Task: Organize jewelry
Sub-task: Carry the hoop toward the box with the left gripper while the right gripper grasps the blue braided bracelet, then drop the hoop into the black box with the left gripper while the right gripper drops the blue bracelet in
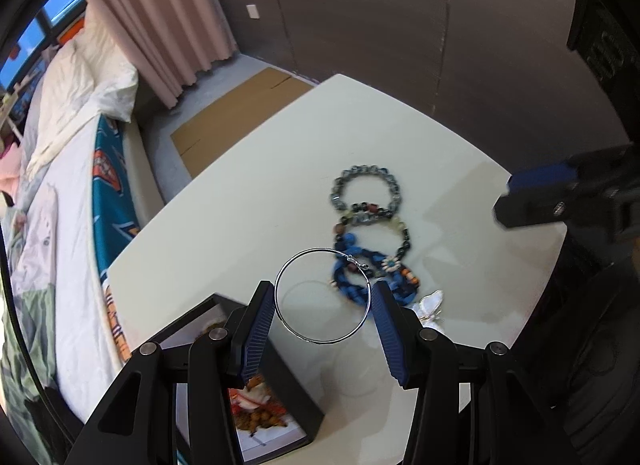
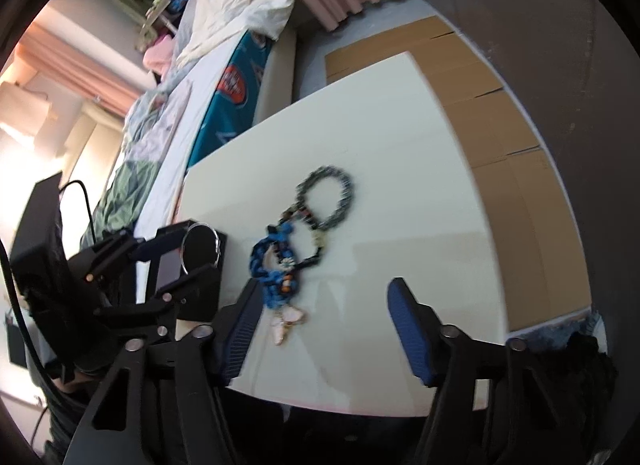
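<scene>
Black box point(image 1: 296, 397) holds orange-brown jewelry; left tool point(image 1: 324, 305) pinches silver hoop point(image 1: 322, 295); right tool point(image 2: 324, 329) spread, empty.

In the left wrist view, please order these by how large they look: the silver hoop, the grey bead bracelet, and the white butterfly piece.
1. silver hoop, held between the left gripper fingers, so closeness to the camera may enlarge it.
2. grey bead bracelet, farther away on the white table.
3. white butterfly piece, clearly the smallest.
</scene>
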Motion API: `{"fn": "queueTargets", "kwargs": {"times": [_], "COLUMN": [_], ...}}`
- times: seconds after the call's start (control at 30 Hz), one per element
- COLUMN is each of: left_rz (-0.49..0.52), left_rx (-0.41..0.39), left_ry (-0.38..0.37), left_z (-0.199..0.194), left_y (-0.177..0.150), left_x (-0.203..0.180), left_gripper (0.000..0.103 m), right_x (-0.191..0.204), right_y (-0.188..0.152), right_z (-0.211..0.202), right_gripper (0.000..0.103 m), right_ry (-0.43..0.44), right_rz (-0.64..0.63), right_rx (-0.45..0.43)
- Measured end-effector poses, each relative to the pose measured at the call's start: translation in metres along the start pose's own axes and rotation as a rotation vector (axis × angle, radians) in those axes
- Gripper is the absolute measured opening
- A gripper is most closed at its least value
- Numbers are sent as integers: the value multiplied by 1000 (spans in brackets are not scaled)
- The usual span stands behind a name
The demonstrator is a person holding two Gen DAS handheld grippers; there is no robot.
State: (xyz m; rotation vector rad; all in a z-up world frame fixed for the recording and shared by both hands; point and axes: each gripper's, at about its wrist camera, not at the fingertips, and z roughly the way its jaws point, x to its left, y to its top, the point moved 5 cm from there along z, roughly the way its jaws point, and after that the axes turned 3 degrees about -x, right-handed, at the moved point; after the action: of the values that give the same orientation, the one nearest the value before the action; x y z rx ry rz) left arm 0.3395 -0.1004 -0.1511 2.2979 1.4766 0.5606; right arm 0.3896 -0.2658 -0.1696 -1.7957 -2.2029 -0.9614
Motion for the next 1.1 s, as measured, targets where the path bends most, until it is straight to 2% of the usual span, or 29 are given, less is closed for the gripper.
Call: {"fn": "queueTargets", "kwargs": {"times": [0.1, 0.23, 0.4, 0.57, 0.6, 0.67, 0.7, 0.8, 1.1], "left_rz": [-28, -49, -80, -111, -115, -130, -140, -164, -224], "left_rx": [-10, -24, -36, -46, -47, -53, -58, -66, -80], "left_ry": [2, 14, 26, 43, 45, 51, 55, 57, 7], "left_z": [-5, -14, -24, -36, -37, -44, -47, -54, -62], "left_y": [-3, -9, -17, -29, -30, -35, -37, -44, -61], "left_x": [13, 27, 45, 63, 65, 73, 77, 86, 95], "left_gripper": [51, 51, 51, 51, 51, 51, 51, 51, 52], "right_x": [11, 22, 34, 42, 43, 45, 46, 53, 97], "right_y": [-2, -5, -6, -8, -9, -11, -11, -9, 4], "right_z": [18, 39, 58, 78, 82, 91, 95, 89, 45], "right_gripper": [56, 45, 43, 36, 33, 11, 11, 7, 7], "right_ry": [-20, -31, -55, -97, -104, -124, -133, -147, -19], "right_rz": [-16, -30, -42, -55, -58, -64, -64, -84, -137], "right_rx": [40, 89, 123, 161, 169, 188, 196, 157, -21]}}
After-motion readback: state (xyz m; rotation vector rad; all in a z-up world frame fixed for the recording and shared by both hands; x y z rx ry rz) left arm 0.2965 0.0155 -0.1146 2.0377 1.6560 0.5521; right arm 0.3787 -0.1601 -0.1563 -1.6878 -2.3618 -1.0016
